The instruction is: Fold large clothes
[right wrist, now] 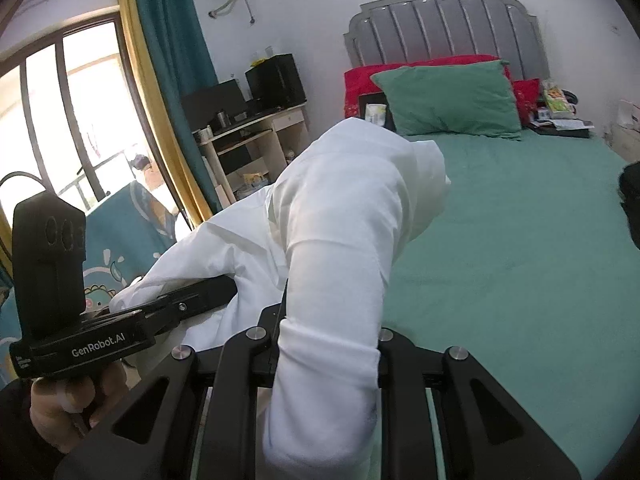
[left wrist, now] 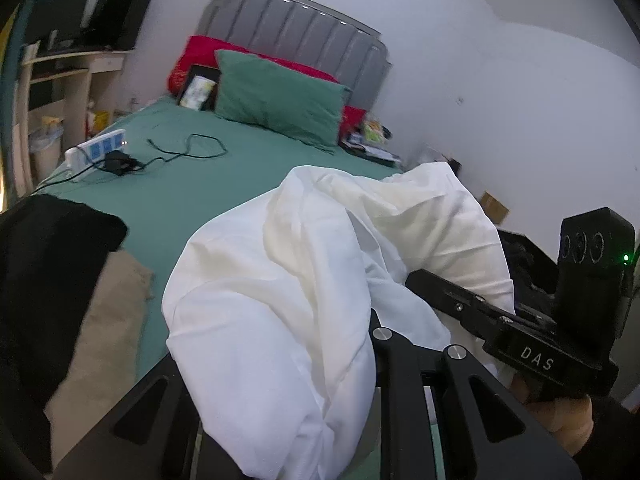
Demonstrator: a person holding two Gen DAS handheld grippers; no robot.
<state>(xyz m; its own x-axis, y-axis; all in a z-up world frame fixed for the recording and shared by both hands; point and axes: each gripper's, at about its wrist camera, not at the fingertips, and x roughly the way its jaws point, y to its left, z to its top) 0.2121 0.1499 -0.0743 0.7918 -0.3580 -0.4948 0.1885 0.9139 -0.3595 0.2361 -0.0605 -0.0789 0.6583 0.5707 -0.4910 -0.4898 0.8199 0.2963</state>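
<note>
A large white garment [left wrist: 280, 280] hangs bunched between both grippers above the foot of the green bed [left wrist: 180, 192]. My left gripper [left wrist: 320, 360] is shut on the white cloth, which drapes over its jaws and hides the fingertips. My right gripper [right wrist: 328, 344] is shut on another part of the white garment [right wrist: 340, 220], which rises in a tall fold in front of the camera. Each gripper shows in the other's view, the right one [left wrist: 440, 288] and the left one [right wrist: 216, 292], both pushed into the cloth.
A green pillow [right wrist: 448, 100] and red pillows [right wrist: 368, 76] lie at the grey headboard [right wrist: 440, 24]. A power strip [left wrist: 96, 152] and black cable [left wrist: 192, 148] lie on the sheet. Black cloth [left wrist: 48, 260] and beige cloth [left wrist: 108, 320] lie at left. A desk [right wrist: 256, 132] stands by the window.
</note>
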